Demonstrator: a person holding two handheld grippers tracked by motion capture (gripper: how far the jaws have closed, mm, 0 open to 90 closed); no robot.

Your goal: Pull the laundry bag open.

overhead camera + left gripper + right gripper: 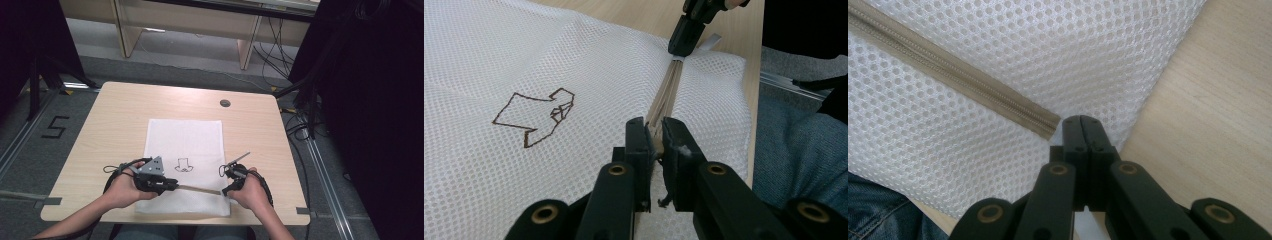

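A white mesh bag point(185, 135) lies flat on the wooden table point(115, 125), with a small dark line drawing point(184, 166) on it. Its beige zipper point(200, 189) runs taut along the near edge between both grippers. My left gripper point(175, 186) is shut on the zipper's left part; in the left gripper view the jaws point(655, 135) pinch the beige zipper point(666, 95). My right gripper point(226, 191) is shut on the mesh at the zipper's right end. In the right gripper view its jaws point(1081, 120) meet just beside the end of the zipper point(948, 70).
A round cable hole point(225, 103) sits at the table's far side. The table's front edge runs just under both hands, with the person's jeans point(794, 150) below it. Bare wood point(1208, 125) lies right of the bag. Desk legs and dark curtains stand beyond.
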